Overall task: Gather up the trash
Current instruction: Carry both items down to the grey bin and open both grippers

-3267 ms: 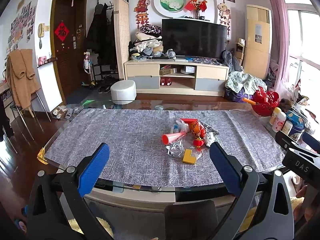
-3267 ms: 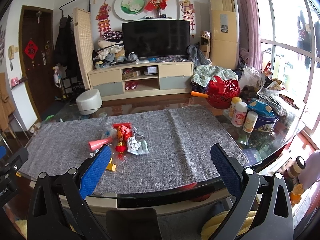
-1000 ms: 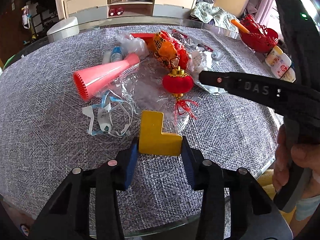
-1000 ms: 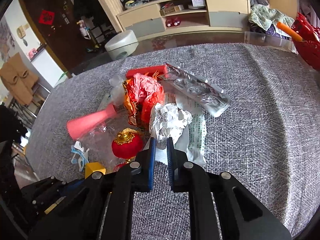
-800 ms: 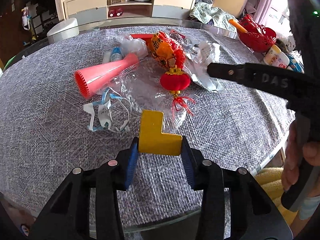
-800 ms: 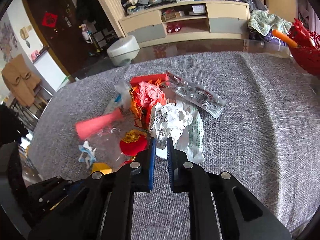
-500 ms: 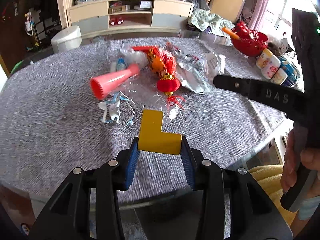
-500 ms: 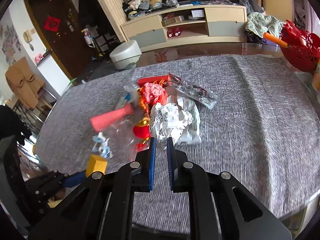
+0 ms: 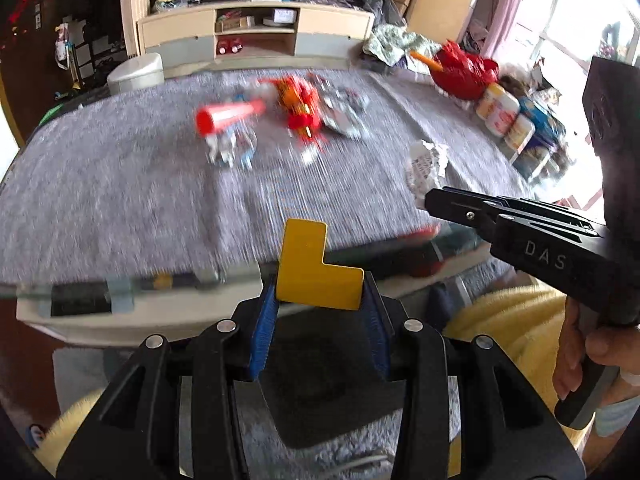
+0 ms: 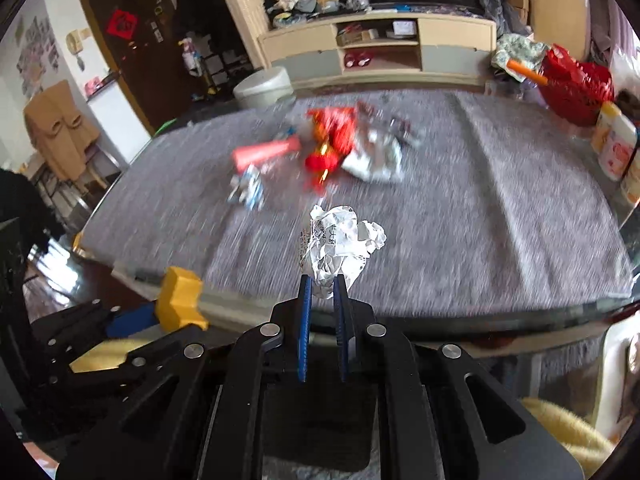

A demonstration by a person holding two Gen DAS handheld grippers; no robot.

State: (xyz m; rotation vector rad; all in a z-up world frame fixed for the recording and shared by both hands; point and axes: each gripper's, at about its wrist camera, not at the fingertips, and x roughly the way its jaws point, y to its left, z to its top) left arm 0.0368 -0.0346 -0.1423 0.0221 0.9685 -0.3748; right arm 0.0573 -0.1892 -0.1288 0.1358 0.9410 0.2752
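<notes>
Both grippers are loaded, each closed on one piece of trash.

From the left wrist camera, the left gripper [image 9: 320, 300] sits at lower centre, its blue pads pressed against the two sides of a yellow L-shaped block [image 9: 310, 266], whose long leg stands up clear above the fingers. The block is held off the grey tablecloth [image 9: 120, 184], in front of the table's near edge. At right of the frame the right gripper [image 9: 430, 200] reaches in, with a crumpled paper ball [image 9: 424, 164] at its tip. The remaining litter [image 9: 296, 108] lies blurred in the upper middle of the frame: a red cone, a red ornament, foil wrappers, a white-and-blue scrap.

From the right wrist camera, the right gripper [image 10: 322, 284] at lower centre has its jaws nearly together, nipping only the bottom fold of the paper ball [image 10: 340, 240], most of which bulges free above them. The left gripper [image 10: 160, 316] and its block [image 10: 180, 300] show at lower left.

Risks, as I judge them: the paper is caught by a thin fold, so a quick swing could tear it loose. The block is gripped low on smooth faces and could pivot or slip if the squeeze eases. The two tools are close together and could knock. No bin is visible in either view, so the drop point is unknown.
</notes>
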